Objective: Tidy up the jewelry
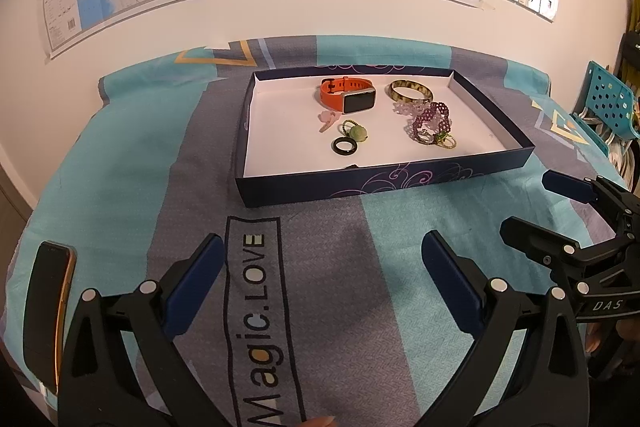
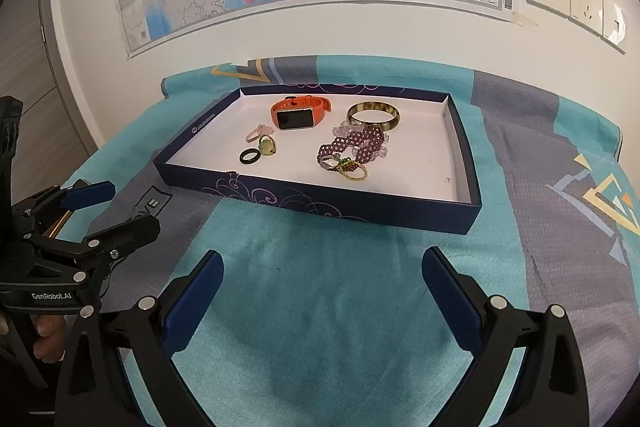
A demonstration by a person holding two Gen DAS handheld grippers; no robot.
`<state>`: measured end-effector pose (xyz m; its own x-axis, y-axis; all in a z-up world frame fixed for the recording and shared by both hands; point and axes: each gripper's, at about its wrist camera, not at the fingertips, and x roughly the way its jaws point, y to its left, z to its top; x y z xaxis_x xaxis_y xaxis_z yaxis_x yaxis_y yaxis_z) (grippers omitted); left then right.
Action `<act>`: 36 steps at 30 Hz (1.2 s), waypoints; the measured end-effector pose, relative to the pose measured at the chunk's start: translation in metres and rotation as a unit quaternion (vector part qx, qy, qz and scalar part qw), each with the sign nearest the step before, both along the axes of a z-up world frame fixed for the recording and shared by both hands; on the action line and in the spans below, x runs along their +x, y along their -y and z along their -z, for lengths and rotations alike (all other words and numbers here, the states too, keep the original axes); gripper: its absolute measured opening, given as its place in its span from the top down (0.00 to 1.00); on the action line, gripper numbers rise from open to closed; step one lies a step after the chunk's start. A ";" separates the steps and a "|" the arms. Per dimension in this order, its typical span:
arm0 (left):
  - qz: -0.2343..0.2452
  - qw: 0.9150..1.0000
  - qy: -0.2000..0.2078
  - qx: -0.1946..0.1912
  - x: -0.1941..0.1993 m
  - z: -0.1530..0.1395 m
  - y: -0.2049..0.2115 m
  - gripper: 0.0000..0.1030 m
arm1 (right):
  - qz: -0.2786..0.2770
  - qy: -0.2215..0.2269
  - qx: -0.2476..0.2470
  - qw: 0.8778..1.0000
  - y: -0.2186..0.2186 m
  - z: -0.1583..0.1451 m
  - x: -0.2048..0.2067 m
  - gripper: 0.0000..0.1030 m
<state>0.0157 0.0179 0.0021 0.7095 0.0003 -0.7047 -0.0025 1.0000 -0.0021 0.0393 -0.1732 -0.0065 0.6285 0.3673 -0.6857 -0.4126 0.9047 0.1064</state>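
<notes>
Both grippers agape, empty — jewelry in the tray.

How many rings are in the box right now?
At least 4: black ring and green-stone ring left of centre; silver ring and gold ring by the beaded bracelet. Others may hide underneath.

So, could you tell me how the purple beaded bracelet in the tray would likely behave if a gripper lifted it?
The purple beaded bracelet looks woven from small beads, so it would probably drape limply. It lies against small rings, so it may drag them along. Pinched on beads, it could slip.
</notes>
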 end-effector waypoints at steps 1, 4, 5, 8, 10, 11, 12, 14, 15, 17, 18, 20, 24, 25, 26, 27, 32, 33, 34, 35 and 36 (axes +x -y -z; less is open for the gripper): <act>0.000 1.000 0.000 0.000 0.000 0.000 0.000 0.06 | 0.000 0.001 0.000 1.000 0.000 0.000 0.000 0.07; 0.000 1.000 0.000 0.000 0.000 0.000 0.000 0.06 | 0.000 0.000 -0.001 1.000 0.000 0.000 0.000 0.07; 0.000 1.000 0.000 0.000 0.000 0.000 0.000 0.06 | 0.000 0.000 0.000 1.000 0.000 0.000 0.000 0.07; 0.000 1.000 0.000 0.000 0.000 0.000 0.000 0.06 | 0.000 0.000 0.000 1.000 0.000 0.000 -0.001 0.07; 0.000 1.000 -0.001 0.000 0.000 0.000 0.000 0.06 | 0.000 -0.001 0.000 1.000 0.000 0.001 0.000 0.07; 0.000 1.000 -0.001 -0.001 0.000 0.001 0.000 0.06 | 0.000 -0.001 0.000 1.000 0.000 0.001 0.000 0.07; 0.001 1.000 -0.002 -0.001 0.000 0.001 0.000 0.06 | 0.000 -0.002 0.000 1.000 0.000 0.001 0.000 0.07; 0.001 1.000 -0.002 -0.001 0.000 0.001 0.000 0.06 | 0.000 -0.002 0.000 1.000 -0.001 0.001 0.000 0.07; 0.001 1.000 -0.002 -0.001 0.000 0.002 0.000 0.06 | 0.000 -0.002 0.000 1.000 0.000 0.001 0.000 0.07; 0.001 1.000 -0.002 -0.001 0.000 0.002 0.001 0.06 | 0.000 -0.003 0.000 1.000 -0.001 0.002 0.000 0.07; 0.001 1.000 -0.002 -0.001 0.000 0.002 0.000 0.06 | 0.000 -0.003 0.000 1.000 0.000 0.002 0.000 0.07; 0.001 1.000 -0.003 -0.001 0.000 0.002 0.001 0.06 | 0.001 -0.003 0.001 1.000 0.000 0.002 0.000 0.07; 0.001 1.000 -0.004 -0.001 0.001 0.002 0.001 0.06 | 0.001 -0.003 0.001 1.000 0.000 0.002 0.001 0.07; 0.002 1.000 -0.004 -0.001 0.001 0.002 0.001 0.06 | 0.001 -0.003 0.001 1.000 0.000 0.002 0.001 0.07; 0.002 1.000 -0.004 -0.001 0.001 0.002 0.001 0.06 | 0.001 -0.003 0.001 1.000 0.000 0.002 0.000 0.07; 0.001 1.000 -0.004 -0.001 0.001 0.002 0.001 0.06 | 0.001 -0.003 0.001 1.000 0.000 0.002 0.000 0.07; 0.001 1.000 -0.005 -0.001 0.001 0.003 0.001 0.06 | 0.002 -0.004 0.003 1.000 0.000 0.002 0.001 0.07; 0.001 1.000 -0.005 -0.001 0.001 0.003 0.001 0.06 | 0.002 -0.004 0.003 1.000 0.000 0.002 0.000 0.07; 0.001 1.000 -0.005 0.000 0.001 0.003 0.001 0.06 | 0.002 -0.004 0.003 1.000 0.000 0.002 0.001 0.07; 0.001 1.000 -0.005 -0.001 0.001 0.003 0.001 0.06 | 0.002 -0.004 0.004 1.000 0.000 0.002 0.000 0.07; 0.001 1.000 -0.005 -0.001 0.001 0.003 0.001 0.06 | 0.003 -0.004 0.003 1.000 0.000 0.002 0.001 0.07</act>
